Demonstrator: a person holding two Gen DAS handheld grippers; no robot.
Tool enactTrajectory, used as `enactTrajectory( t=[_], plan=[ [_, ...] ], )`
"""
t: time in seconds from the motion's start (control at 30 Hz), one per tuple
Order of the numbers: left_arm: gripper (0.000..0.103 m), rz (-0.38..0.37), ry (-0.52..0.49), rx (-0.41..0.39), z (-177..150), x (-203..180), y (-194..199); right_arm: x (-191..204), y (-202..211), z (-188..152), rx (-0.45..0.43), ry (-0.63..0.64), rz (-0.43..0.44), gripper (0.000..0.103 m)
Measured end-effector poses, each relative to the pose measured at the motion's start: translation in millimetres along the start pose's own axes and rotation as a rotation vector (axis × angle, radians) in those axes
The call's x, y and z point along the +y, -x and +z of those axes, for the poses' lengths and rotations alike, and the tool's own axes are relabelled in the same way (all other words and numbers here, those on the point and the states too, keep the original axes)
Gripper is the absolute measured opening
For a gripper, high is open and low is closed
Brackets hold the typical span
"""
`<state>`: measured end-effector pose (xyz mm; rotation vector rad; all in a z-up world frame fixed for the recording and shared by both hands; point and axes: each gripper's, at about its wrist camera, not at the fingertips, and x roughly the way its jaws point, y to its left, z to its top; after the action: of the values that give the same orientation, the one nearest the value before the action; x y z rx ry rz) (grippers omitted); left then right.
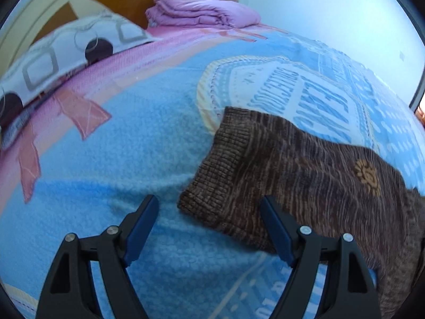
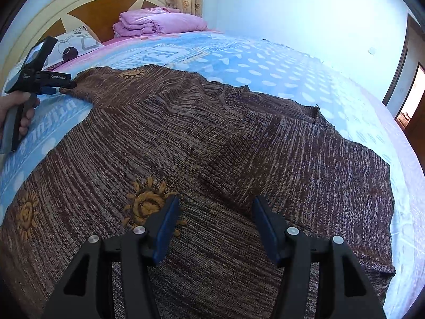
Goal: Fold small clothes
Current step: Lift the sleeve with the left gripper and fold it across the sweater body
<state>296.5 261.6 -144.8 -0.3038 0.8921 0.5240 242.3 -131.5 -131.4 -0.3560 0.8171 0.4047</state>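
A brown knitted sweater point(image 2: 164, 138) with orange sun motifs lies flat on the blue blanket point(image 2: 279, 66). One sleeve is folded across the chest, and its ribbed cuff point(image 2: 225, 170) lies just ahead of my right gripper point(image 2: 215, 208). That gripper hovers open over the sweater's body with nothing pinched. The other sleeve point(image 1: 305, 159) stretches out toward the left. Its ribbed cuff point(image 1: 212, 183) lies between the tips of my open left gripper point(image 1: 209, 208), and the pads do not press on it. In the right wrist view a hand holds the left gripper point(image 2: 57, 89) at that cuff.
A folded pink quilt point(image 2: 156, 22) and a patterned pillow point(image 1: 66, 50) lie at the head of the bed against the cream and brown headboard point(image 2: 87, 8). A pale wall runs along the far side, with a doorway point(image 2: 414, 95) at the right.
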Motion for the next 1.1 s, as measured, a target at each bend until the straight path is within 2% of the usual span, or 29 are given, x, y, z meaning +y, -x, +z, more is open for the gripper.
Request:
enactTrajectory(
  t=[0.13,0.23,0.27,0.3,0.33,0.37,0.4,0.6,0.9,1.1],
  plan=[
    [0.079,-0.018,0.006,-0.001,3,-1,-2,2,1,-1,-0.005,0.011,-0.019,0.059],
    [0.066,-0.029,-0.018,-0.006,3,-9,-3,3,2,-1,-0.008,0.018,-0.032,0.059],
    [0.055,-0.041,-0.024,-0.013,2,-12,-2,4,2,-1,-0.009,0.021,-0.036,0.059],
    [0.039,-0.059,-0.030,-0.011,2,-14,-1,4,1,0,-0.010,0.024,-0.039,0.059],
    [0.033,-0.075,-0.036,-0.007,2,-15,-1,5,2,0,-0.011,0.026,-0.043,0.059],
    [0.019,-0.090,-0.035,-0.004,2,-17,0,5,2,0,-0.012,0.029,-0.046,0.059],
    [0.012,-0.124,-0.032,0.005,3,-17,1,6,2,0,-0.013,0.030,-0.049,0.059],
    [0.010,-0.261,0.055,0.039,12,-10,12,5,3,-1,-0.016,0.028,-0.051,0.060],
    [0.010,-0.388,0.015,0.021,27,-46,59,5,3,-1,-0.019,0.022,-0.046,0.060],
    [0.010,-0.454,0.010,0.045,28,-69,83,-21,23,-3,-0.064,-0.127,0.058,0.060]
  ],
)
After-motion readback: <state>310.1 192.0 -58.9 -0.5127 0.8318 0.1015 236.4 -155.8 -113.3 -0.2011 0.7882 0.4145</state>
